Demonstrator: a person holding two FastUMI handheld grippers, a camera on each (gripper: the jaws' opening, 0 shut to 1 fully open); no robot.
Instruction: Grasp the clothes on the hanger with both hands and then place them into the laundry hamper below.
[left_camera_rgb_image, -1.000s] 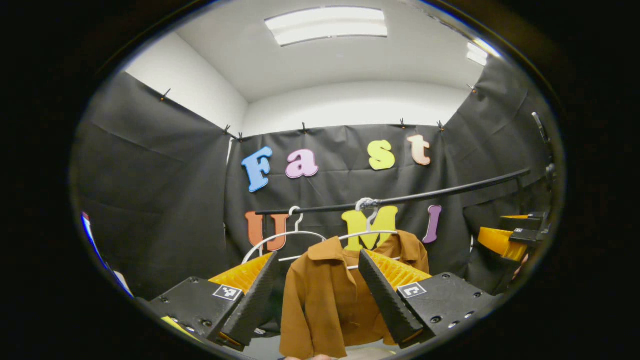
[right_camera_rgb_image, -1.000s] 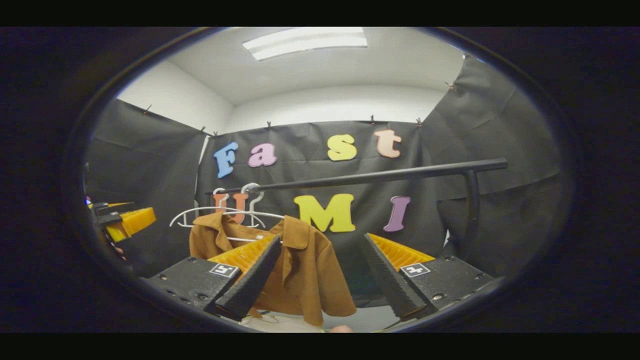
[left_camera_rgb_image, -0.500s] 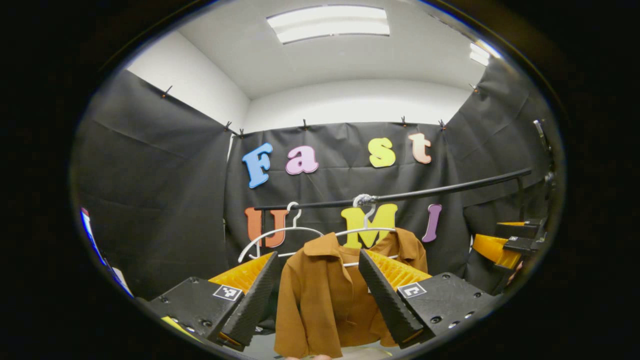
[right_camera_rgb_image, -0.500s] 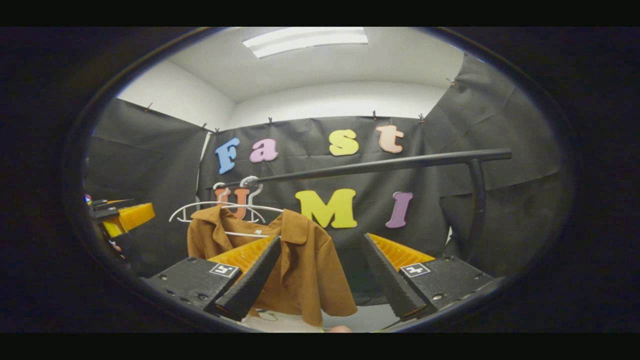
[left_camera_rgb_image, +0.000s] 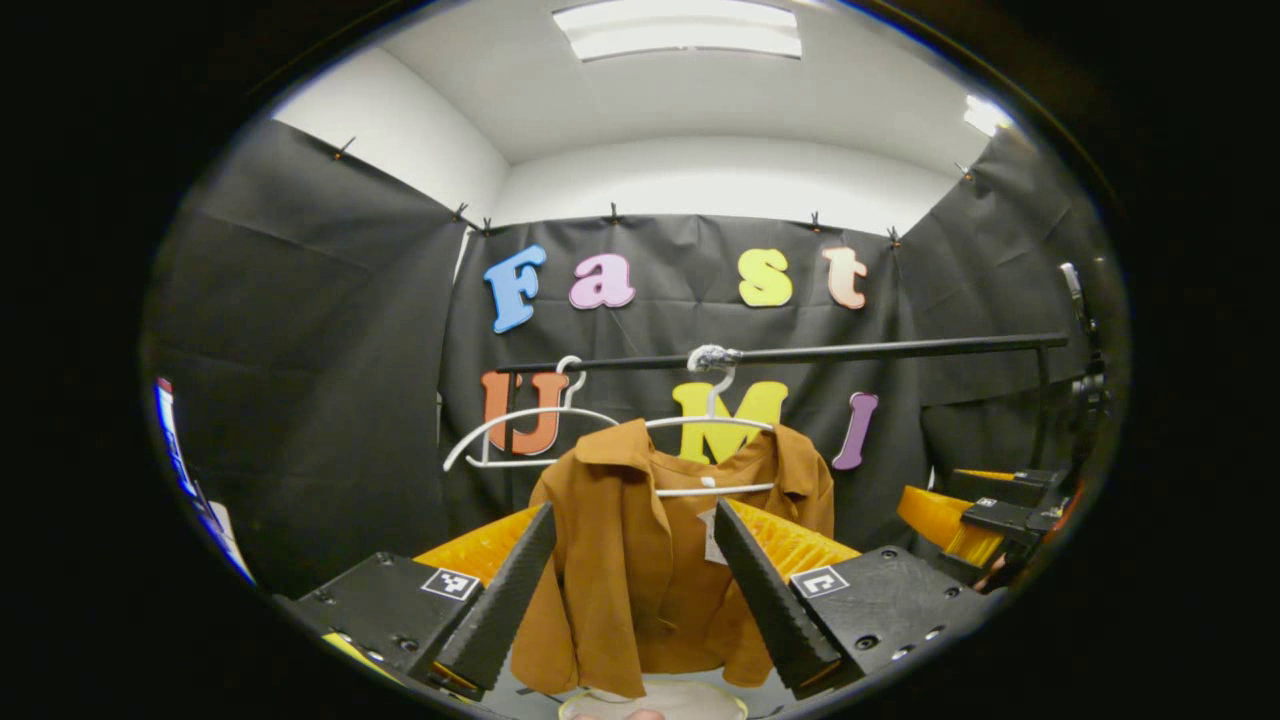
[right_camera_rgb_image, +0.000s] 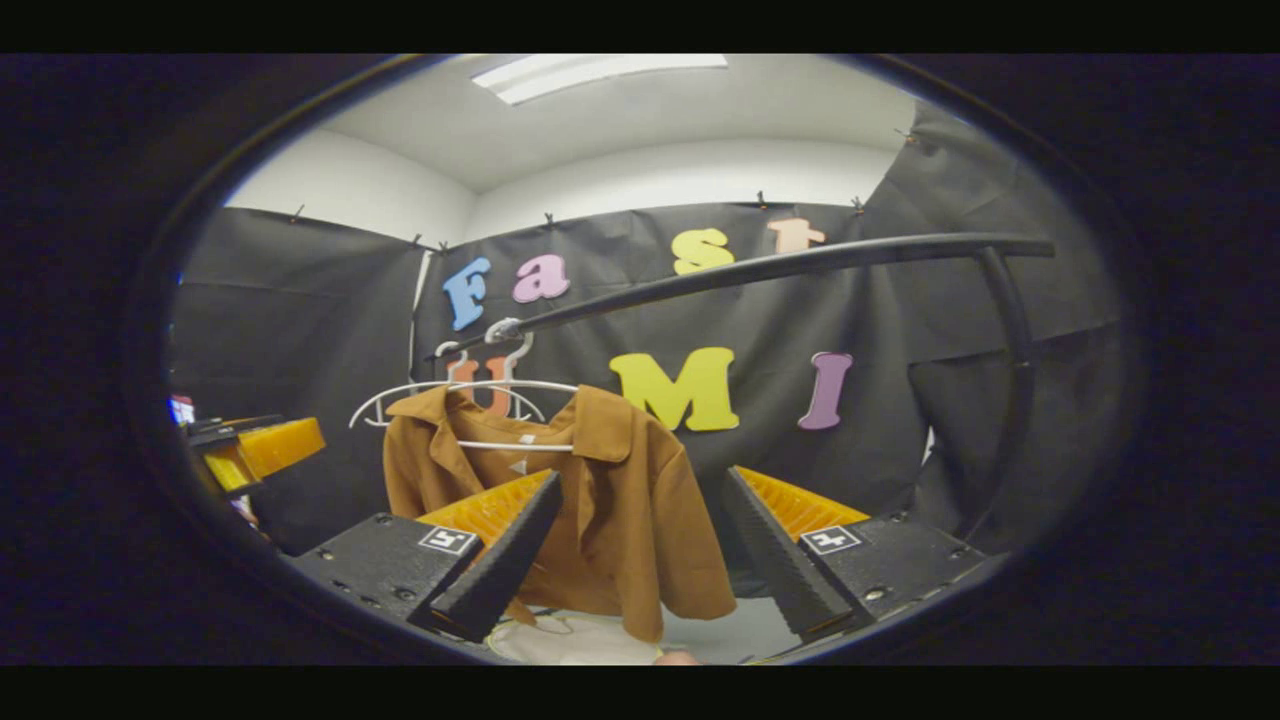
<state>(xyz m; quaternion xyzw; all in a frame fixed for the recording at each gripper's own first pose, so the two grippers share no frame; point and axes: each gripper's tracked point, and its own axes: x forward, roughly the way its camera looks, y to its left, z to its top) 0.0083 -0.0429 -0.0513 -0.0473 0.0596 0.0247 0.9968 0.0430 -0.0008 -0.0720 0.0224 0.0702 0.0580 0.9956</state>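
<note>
1. Up ahead in the left gripper view, we see the brown shirt (left_camera_rgb_image: 660, 550) draped on a white hanger (left_camera_rgb_image: 700, 425) that hooks over the black rail (left_camera_rgb_image: 850, 350), toward the rail's left end. An empty hanger (left_camera_rgb_image: 520, 425) hangs beside it, nearer that end.
2. Our left gripper (left_camera_rgb_image: 635, 585) has its fingers spread wide with nothing between them; the shirt's front shows through the gap, apart from both fingers. The gripper points forward and slightly up at the shirt.
3. At the right edge of this view the right gripper (left_camera_rgb_image: 975, 510) is level with the shirt and off to its side.
4. A pale round rim (left_camera_rgb_image: 655, 705) at the bottom, under the hem, is probably the hamper, though we cannot tell for sure.
5. Next, in the right gripper view, the shirt (right_camera_rgb_image: 600, 510) hangs left of centre below the rail (right_camera_rgb_image: 780, 268), its near sleeve falling free.
6. Our right gripper (right_camera_rgb_image: 640, 560) is likewise wide open and empty, aimed just past the shirt's sleeve side, tilted a little upward.
7. The left gripper (right_camera_rgb_image: 260, 450) shows at the left edge, beyond the shirt's far shoulder.
8. We judge the cloth soft, light and floppy, so it will sag and slide; pinching each shoulder near the collar should lift it off the hanger cleanly.
</note>
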